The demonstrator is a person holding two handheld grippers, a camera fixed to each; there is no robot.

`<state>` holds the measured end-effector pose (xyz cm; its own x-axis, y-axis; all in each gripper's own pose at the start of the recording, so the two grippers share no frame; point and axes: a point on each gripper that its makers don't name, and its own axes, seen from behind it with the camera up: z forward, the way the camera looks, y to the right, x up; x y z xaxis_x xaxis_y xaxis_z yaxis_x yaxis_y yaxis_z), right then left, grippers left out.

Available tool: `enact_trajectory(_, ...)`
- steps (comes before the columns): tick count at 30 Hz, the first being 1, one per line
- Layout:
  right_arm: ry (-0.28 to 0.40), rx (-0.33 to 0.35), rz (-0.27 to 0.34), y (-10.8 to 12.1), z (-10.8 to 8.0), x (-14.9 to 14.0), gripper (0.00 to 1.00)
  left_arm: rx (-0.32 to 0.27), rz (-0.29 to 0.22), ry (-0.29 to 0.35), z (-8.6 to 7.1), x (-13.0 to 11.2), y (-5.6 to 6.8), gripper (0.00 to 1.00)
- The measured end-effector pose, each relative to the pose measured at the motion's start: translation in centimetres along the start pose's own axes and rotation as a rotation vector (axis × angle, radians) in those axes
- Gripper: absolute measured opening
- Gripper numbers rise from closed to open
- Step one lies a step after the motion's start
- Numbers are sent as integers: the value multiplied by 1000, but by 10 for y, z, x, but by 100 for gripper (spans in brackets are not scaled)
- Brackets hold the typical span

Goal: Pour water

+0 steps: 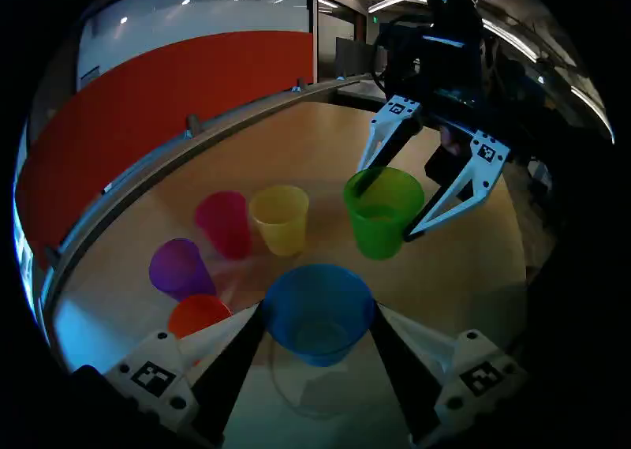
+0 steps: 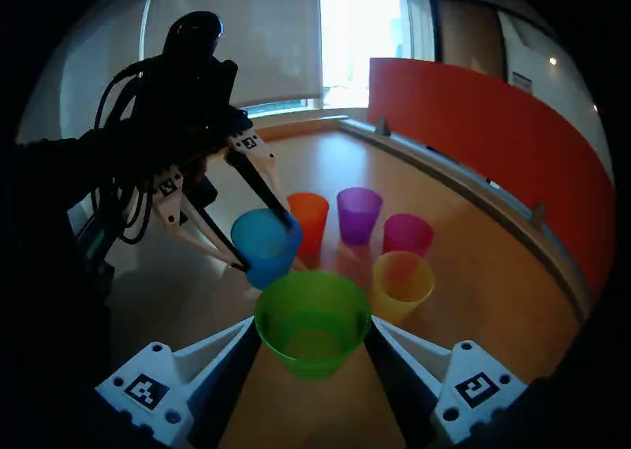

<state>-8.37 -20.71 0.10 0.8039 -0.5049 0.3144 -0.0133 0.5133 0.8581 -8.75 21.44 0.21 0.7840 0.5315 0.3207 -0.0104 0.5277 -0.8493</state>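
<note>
Two tapered translucent plastic cups: left hand-held gripper (image 1: 317,311) clamped on blue cup (image 1: 318,327), right hand-held gripper (image 2: 313,323) clamped on green cup (image 2: 313,338). Glossy wood table (image 1: 315,141); right gripper view adds bright window (image 2: 359,39).

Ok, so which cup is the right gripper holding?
The green cup: the right gripper clamps it between both fingers. The blue cup is in the left gripper, and the pink, yellow, purple and orange cups stand free on the table.
</note>
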Motion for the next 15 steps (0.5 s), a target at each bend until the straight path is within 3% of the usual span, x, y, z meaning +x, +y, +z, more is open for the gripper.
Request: enact_trajectory(15,-16,9,20,2,13,-13,90,-45,4,-2,22,-8,7,90)
